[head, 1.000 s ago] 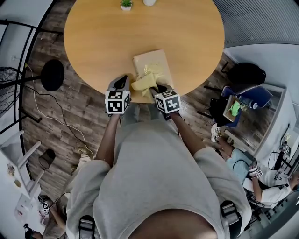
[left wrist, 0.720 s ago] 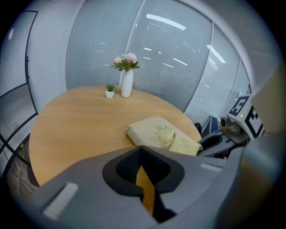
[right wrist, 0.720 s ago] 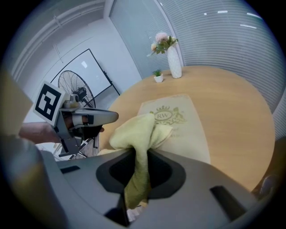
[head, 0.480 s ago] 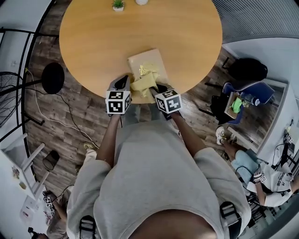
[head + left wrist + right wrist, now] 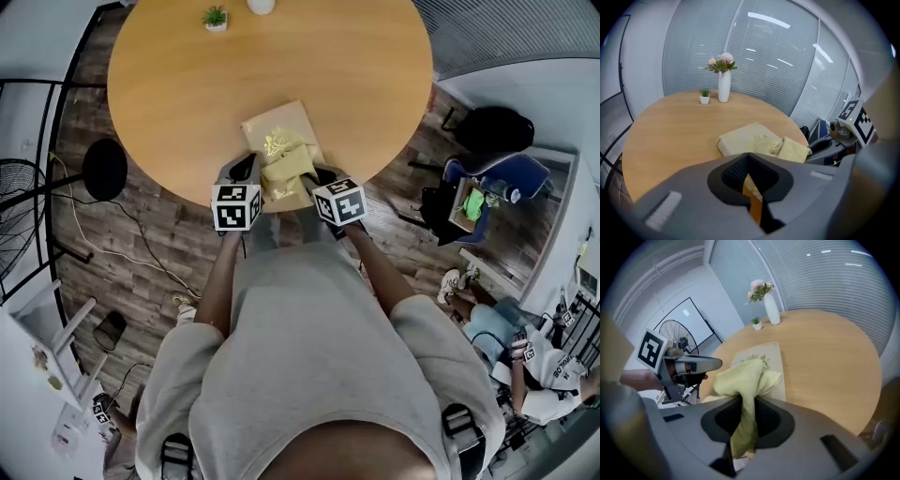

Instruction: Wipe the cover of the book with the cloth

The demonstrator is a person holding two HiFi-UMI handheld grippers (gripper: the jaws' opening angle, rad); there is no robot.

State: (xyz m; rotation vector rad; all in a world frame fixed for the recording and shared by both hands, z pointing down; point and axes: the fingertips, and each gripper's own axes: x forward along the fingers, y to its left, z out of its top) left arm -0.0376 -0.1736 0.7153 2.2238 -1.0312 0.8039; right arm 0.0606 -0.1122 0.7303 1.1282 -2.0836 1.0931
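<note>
A cream book (image 5: 272,131) with a gold emblem lies at the near edge of the round wooden table (image 5: 178,84). A yellow-green cloth (image 5: 287,171) rests bunched on the book's near end. My right gripper (image 5: 314,180) is shut on the cloth (image 5: 740,376), which hangs out of its jaws over the book (image 5: 768,355). My left gripper (image 5: 246,171) hovers just left of the book at the table's rim. Its jaws stand shut with nothing held (image 5: 749,157). The left gripper view shows the book (image 5: 739,138) and the cloth (image 5: 793,149) to its right.
A white vase with flowers (image 5: 723,84) and a small potted plant (image 5: 215,17) stand at the table's far side. On the floor are a fan (image 5: 14,187), a black round base (image 5: 103,169) and cables to the left. A cluttered chair (image 5: 478,197) is at the right.
The head view has swung, so the table and book show further left. The cloth has slid a little across the near end of the cover. Both grippers stay close together.
</note>
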